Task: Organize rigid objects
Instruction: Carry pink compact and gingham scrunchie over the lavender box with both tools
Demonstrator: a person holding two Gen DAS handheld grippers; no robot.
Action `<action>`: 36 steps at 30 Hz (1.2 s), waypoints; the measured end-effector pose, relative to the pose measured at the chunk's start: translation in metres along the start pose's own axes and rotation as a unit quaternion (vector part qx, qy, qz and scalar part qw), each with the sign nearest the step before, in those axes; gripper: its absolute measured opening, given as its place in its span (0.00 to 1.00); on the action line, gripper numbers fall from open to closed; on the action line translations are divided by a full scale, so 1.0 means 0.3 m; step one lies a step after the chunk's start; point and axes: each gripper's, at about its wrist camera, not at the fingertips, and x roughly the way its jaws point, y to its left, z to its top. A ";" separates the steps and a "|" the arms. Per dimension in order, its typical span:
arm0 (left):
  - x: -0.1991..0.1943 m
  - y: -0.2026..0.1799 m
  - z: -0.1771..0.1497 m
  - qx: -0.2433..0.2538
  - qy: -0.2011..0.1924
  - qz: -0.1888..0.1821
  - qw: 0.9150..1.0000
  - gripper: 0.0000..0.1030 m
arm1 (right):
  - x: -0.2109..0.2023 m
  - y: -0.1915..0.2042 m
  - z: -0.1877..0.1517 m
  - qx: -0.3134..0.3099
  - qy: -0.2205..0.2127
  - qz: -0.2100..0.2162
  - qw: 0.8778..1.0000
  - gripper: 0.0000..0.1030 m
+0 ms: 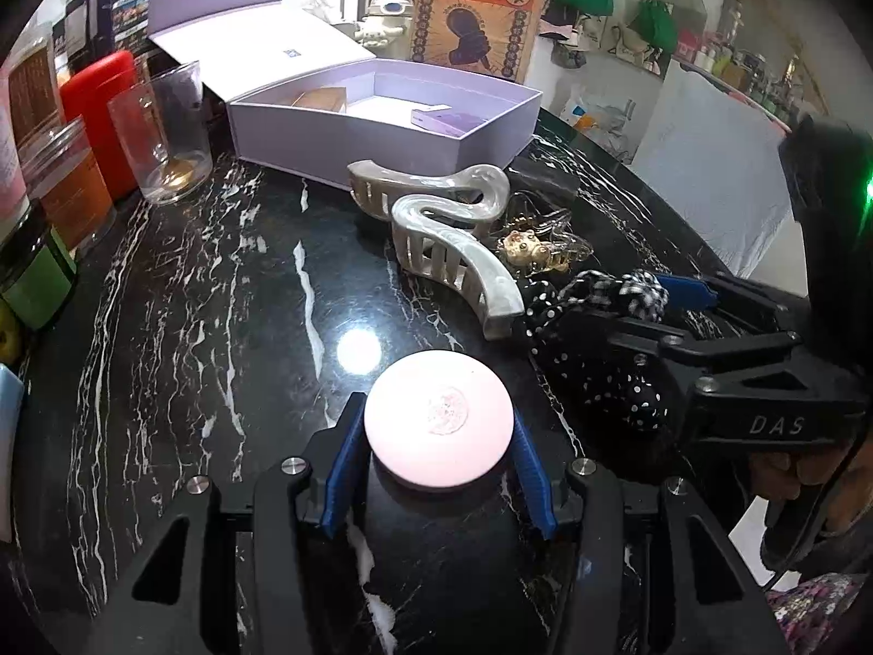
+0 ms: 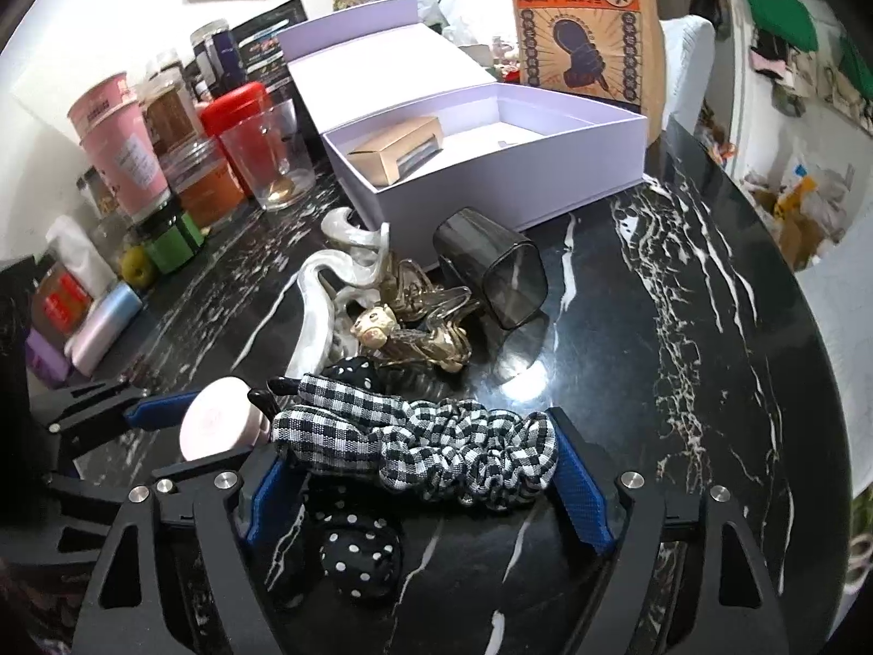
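One pink compact, two pearl claw clips, one lilac box

Black white-veined marble bench, glossy, lamp glare on top. White wall behind left. Cluttered shelves far right. White cloth beyond bench edge.

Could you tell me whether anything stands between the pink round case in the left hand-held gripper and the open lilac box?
Yes. The pearly hair claws lie on the marble table between the pink round case, held in the left hand-held gripper, and the open lilac box.
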 end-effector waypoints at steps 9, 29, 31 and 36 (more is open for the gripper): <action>-0.036 0.017 0.016 -0.016 -0.008 -0.003 1.000 0.49 | -0.065 -0.002 0.002 0.001 -0.019 0.000 1.000 0.80; -0.154 0.022 0.131 0.005 -0.058 -0.004 0.998 0.49 | -0.154 0.029 0.094 -0.001 -0.043 0.006 0.999 0.80; -0.166 0.023 0.139 0.006 -0.064 -0.003 0.998 0.49 | -0.159 0.037 0.111 -0.007 -0.046 0.010 0.999 0.80; -0.193 0.026 0.181 0.011 -0.078 0.006 0.997 0.49 | -0.168 0.044 0.154 -0.015 -0.051 0.019 0.998 0.80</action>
